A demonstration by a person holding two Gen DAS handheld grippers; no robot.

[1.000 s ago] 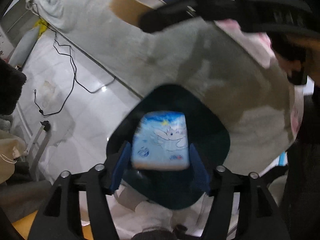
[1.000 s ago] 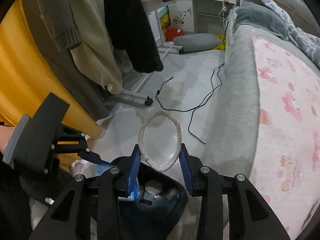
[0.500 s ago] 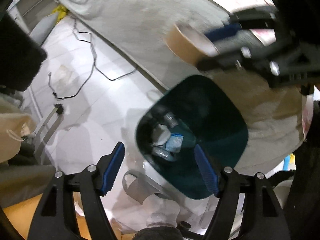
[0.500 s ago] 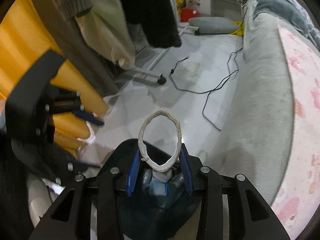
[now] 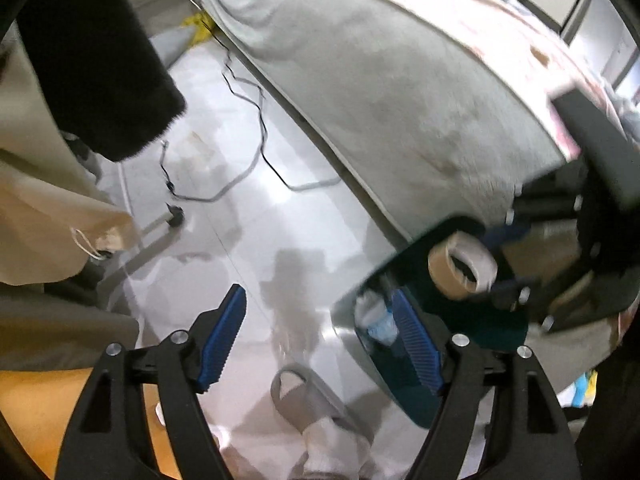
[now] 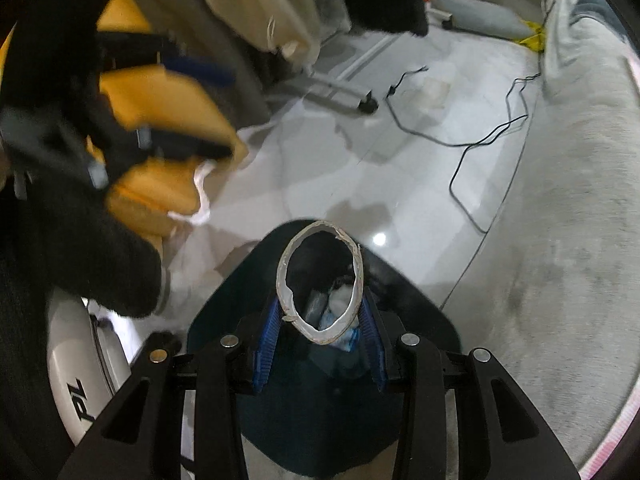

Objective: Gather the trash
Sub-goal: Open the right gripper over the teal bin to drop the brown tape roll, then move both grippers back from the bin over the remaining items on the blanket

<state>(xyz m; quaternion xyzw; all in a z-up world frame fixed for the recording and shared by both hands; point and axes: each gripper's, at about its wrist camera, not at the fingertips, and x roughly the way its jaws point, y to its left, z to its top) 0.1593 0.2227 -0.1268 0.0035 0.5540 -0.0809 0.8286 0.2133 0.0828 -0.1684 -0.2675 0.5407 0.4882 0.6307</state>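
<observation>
A dark teal trash bin (image 6: 404,292) stands on the floor beside the bed and holds a blue tissue packet (image 6: 348,338) and crumpled wrappers. My right gripper (image 6: 320,320) is shut on a cardboard tape roll core (image 6: 320,280) and holds it right over the bin's opening. In the left wrist view the roll core (image 5: 460,270) hangs over the bin (image 5: 496,326) at the right. My left gripper (image 5: 320,340) is open and empty above the floor, left of the bin.
A grey bed side (image 5: 400,92) runs along the right. Black cables (image 5: 248,92) lie on the white tile floor. Hanging clothes (image 5: 80,60) and a yellow curtain (image 6: 160,128) are at the left. A grey slipper (image 5: 304,396) lies near the bin.
My left gripper let go of the blue tissue packet, which fell into the bin, then swung away to the left. My right gripper moved the roll core over the bin.
</observation>
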